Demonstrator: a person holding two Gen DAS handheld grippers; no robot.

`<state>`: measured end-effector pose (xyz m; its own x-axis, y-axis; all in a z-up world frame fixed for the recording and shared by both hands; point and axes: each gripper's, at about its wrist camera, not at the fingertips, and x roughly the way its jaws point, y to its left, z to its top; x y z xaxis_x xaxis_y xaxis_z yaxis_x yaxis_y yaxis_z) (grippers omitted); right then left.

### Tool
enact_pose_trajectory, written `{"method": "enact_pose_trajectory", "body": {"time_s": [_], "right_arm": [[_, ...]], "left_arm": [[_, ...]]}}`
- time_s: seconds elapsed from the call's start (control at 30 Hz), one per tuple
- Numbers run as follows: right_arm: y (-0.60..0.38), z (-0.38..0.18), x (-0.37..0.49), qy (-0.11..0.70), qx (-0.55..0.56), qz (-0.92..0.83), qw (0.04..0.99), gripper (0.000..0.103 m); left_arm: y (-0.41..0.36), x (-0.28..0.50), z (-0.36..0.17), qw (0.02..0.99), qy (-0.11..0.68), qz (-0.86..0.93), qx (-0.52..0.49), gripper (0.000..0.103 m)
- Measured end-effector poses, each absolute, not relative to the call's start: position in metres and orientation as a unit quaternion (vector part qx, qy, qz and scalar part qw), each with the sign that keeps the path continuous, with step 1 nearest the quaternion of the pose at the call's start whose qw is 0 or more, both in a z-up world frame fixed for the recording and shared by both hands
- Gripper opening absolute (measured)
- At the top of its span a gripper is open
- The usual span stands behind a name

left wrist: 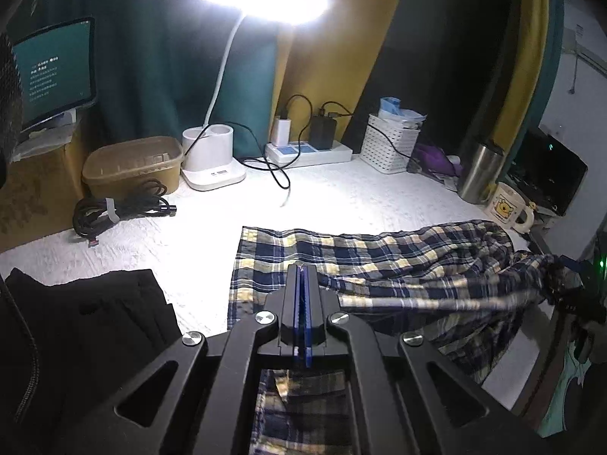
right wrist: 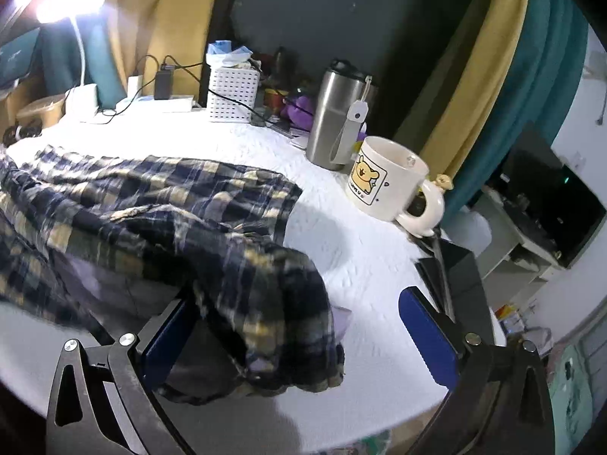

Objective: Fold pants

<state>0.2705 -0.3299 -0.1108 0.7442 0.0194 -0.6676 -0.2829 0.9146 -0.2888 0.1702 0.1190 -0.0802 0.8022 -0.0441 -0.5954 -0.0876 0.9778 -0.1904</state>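
Observation:
Plaid navy-and-cream pants (left wrist: 379, 265) lie spread across the white table (left wrist: 212, 235), bunched at the right end. My left gripper (left wrist: 302, 269) is shut, its blue pads pressed together over the pants' left part; I cannot tell whether cloth is pinched. My right gripper (right wrist: 299, 314) is open, its blue fingers (right wrist: 428, 333) wide apart around the bunched right end of the pants (right wrist: 242, 265), which drapes between them. The right gripper also shows at the far right of the left wrist view (left wrist: 569, 284).
A bear mug (right wrist: 387, 178) and steel tumbler (right wrist: 337, 113) stand close by on the right. A white basket (left wrist: 390, 144), power strip (left wrist: 307, 151), lamp base (left wrist: 208, 159), brown tub (left wrist: 132, 167) and coiled cable (left wrist: 114, 212) line the back. Dark clothing (left wrist: 95, 322) lies at left.

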Motion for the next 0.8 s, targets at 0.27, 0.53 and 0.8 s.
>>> {"method": "enact_pose_trajectory", "body": {"time_s": [0.27,0.53,0.8], "right_arm": [[-0.334,-0.111,0.287,0.381,-0.145,0.099,0.908,0.103],[-0.315,-0.079,0.238,0.336,-0.171,0.121,0.918,0.103],[-0.238,-0.107,0.190,0.311,-0.206,0.178,0.910,0.103]], "left_arm": [[0.121,0.180,-0.104,0.931,0.351,0.011,-0.102,0.000],[0.122,0.183,-0.110,0.930,0.352,0.014,-0.101,0.000],[0.123,0.187,-0.102,0.932,0.347,0.009,-0.101,0.000]]}}
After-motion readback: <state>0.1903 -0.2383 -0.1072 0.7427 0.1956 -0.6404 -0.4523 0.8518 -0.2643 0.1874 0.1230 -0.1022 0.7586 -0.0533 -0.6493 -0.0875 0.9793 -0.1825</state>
